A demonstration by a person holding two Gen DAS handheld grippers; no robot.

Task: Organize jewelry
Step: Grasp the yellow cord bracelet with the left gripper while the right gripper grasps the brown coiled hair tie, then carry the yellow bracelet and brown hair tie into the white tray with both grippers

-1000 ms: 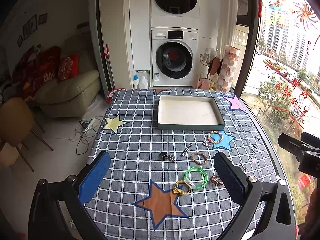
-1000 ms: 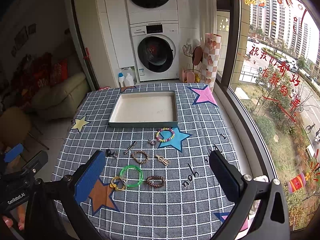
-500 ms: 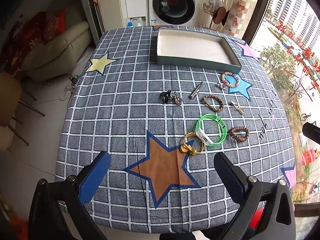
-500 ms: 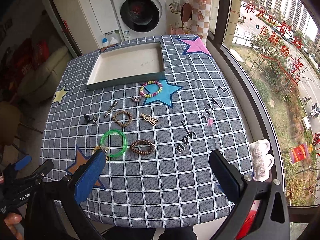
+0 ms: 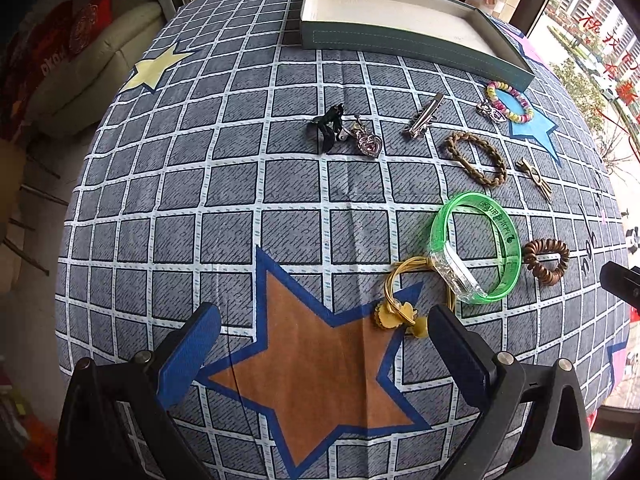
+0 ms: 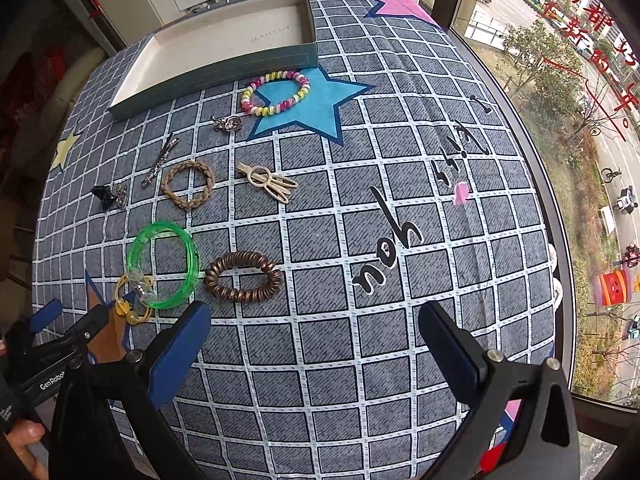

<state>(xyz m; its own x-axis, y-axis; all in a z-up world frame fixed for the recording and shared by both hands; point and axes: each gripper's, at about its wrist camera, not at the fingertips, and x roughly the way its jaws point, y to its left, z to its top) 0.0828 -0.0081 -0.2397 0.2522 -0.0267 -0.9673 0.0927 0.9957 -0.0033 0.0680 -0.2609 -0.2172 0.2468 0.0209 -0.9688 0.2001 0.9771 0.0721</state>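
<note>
Gold bracelet (image 5: 404, 300) partly behind tongs (image 5: 324, 344)

left wrist: high, facing table (image 5: 224, 184) | right wrist: same, from right | shared: green bangle (image 5: 476, 246)

"you" on tablecloth (image 6: 384, 256); "genrobo" on left claw (image 6: 52, 384).

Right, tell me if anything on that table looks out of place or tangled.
Mostly just scattered pieces outside the empty tray. One overlap stands out: the green bangle rests on the gold bracelet, its clear clasp over the gold loop. Lifting one may drag the other. Nothing looks broken.
</note>
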